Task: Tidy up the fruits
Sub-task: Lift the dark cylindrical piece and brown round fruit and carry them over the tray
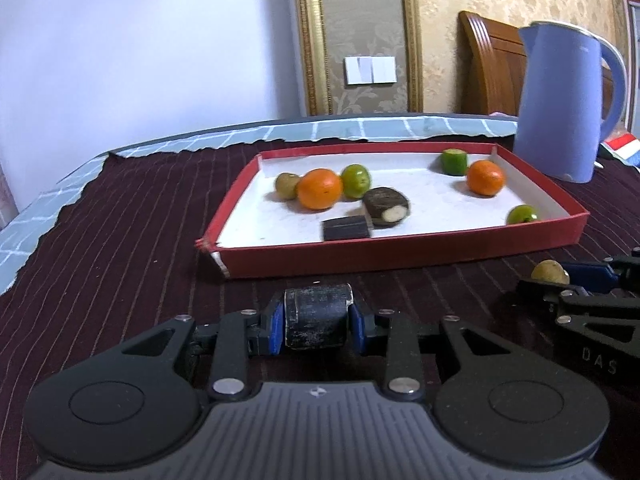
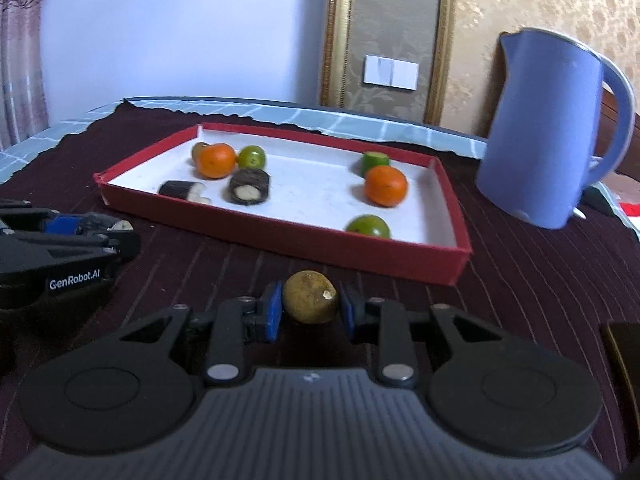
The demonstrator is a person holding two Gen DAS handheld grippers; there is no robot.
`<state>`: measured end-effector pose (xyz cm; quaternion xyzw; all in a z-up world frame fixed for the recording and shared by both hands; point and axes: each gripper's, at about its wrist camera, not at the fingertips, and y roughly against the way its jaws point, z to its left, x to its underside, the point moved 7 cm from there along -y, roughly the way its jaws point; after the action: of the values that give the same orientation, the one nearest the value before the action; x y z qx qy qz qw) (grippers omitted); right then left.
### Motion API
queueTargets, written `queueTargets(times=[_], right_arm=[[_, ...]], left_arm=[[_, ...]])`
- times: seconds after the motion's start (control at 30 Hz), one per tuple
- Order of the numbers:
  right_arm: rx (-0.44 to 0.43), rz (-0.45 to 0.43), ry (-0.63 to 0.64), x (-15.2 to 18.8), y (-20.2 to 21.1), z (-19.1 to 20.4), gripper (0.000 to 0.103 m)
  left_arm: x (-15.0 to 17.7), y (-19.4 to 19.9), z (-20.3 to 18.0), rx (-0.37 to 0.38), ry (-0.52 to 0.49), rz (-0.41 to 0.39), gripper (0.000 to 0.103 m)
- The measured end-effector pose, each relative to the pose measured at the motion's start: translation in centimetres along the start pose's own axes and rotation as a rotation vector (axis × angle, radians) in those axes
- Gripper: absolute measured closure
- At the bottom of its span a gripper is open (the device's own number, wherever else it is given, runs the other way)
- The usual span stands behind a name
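Note:
A red tray [image 1: 400,254] with a white floor sits on the dark striped cloth; it also shows in the right wrist view [image 2: 280,240]. In it lie two oranges [image 1: 320,189] [image 1: 485,178], green fruits [image 1: 355,181] [image 1: 454,161] [image 1: 521,214] and dark cut cane pieces [image 1: 386,206] [image 1: 346,229]. My left gripper [image 1: 317,322] is shut on a dark cane piece [image 1: 316,318] just before the tray's near wall. My right gripper [image 2: 310,306] is shut on a yellow-brown round fruit [image 2: 310,297] near the tray's near right corner.
A blue kettle [image 1: 564,100] stands right of the tray, also in the right wrist view [image 2: 552,128]. The cloth [image 1: 120,240] covers a checked blue sheet that ends at the left and far edges. A wooden chair [image 1: 492,64] stands behind.

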<state>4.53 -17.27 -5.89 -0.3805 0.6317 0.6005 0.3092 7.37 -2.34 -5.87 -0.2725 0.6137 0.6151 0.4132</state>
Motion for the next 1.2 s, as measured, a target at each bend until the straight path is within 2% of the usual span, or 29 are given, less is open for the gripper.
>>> queueTargets(times=[0.3,1.2], right_arm=[[0.039,-0.07,-0.078,-0.9,1.6,-2.2,0.075],[0.042,-0.098,-0.064,-2.6,1.3,-1.5,0.075]], left_arm=[[-1.5,0.4,-2.0,-0.007,-0.025,-0.022,0.071],[-3.0,-0.6,-2.9,-0.025,-0.045,-0.02,0.071]])
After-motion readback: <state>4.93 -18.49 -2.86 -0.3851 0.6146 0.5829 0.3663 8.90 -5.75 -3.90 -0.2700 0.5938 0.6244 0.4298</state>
